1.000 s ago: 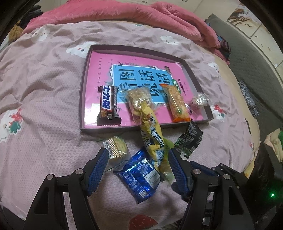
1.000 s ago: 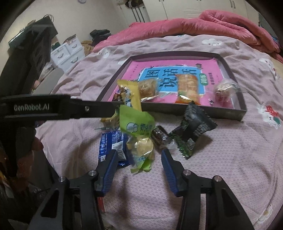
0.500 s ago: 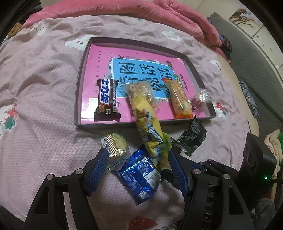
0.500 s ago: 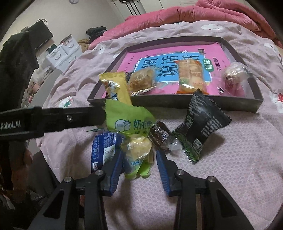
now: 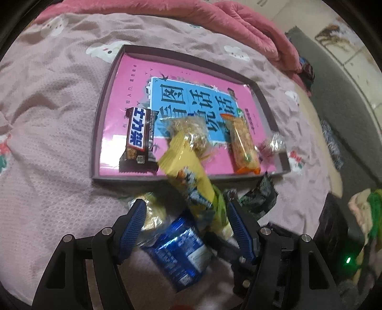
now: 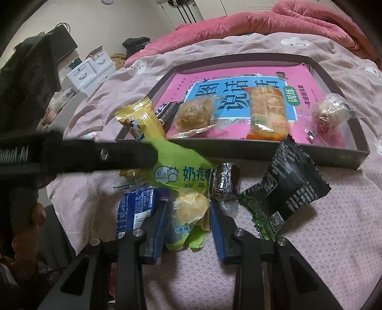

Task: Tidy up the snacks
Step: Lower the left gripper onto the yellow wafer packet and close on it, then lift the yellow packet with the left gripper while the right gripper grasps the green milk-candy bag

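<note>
The right tongs have their blue pads pressed against the lower end of the green milk snack packet, apparently gripping it so it can be taken to the tray just ahead. The yellow packet sits on top of the green one, its top end leaning over the tray's near wall, so a lift is likely to disturb it. The left tongs are spread wide with nothing held, hovering over the blue wrapper, which lies between their pads. To the right of the right tongs lie a dark foil candy and a black packet, both still outside the tray. Inside it, lined up along the near wall, are a chocolate bar, a clear-wrapped pastry, an orange packet and a small clear-wrapped sweet. Everything rests on a bed's soft pink cover; a rumpled pink quilt lies beyond, white drawers at far left
</note>
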